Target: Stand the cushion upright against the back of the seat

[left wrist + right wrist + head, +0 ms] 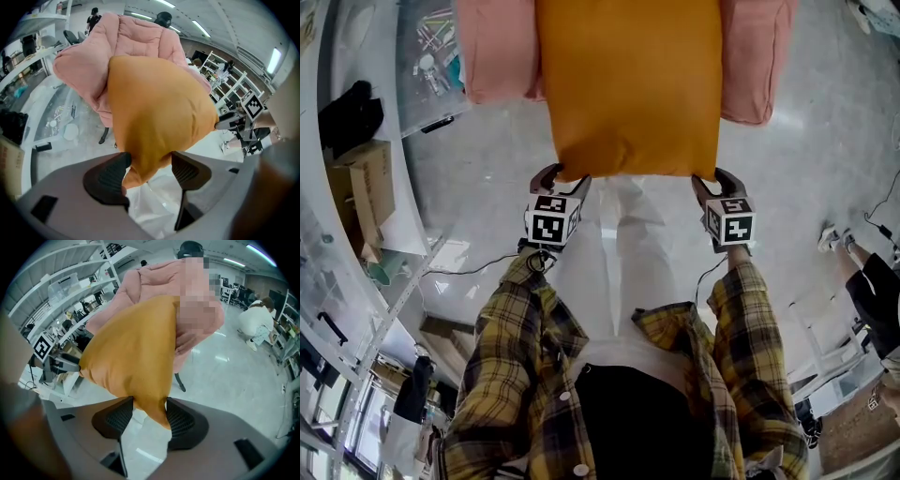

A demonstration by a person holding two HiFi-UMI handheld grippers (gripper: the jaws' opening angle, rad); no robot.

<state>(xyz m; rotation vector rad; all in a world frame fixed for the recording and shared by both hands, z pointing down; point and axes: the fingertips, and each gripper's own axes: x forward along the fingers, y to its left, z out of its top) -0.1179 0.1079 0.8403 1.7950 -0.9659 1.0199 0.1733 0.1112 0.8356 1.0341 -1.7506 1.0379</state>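
Head view first: the orange cushion [628, 84] covers the middle of the pink chair [497, 56], and its near edge hangs out past the chair's front. The left gripper [563, 176] is at the cushion's corner off the chair's front left and the right gripper [717, 178] is at the corner off the front right. Both sit just in front of the chair.

Left gripper view: the cushion [154, 108] leans up against the chair's [136, 37] puffy pink padding, tilted, with its top reaching toward the chair's back. The jaws here are spread wide. The cushion's bottom corner pokes down between the pads and brushes them, but it doesn't look squeezed.

Right gripper view: pretty much the same from the other side. The cushion [136, 352] rests against the front of the chair [150, 282], and its other bottom corner sits between the wide-open jaws. The fabric touches both pads, with no real pinch that I can see.
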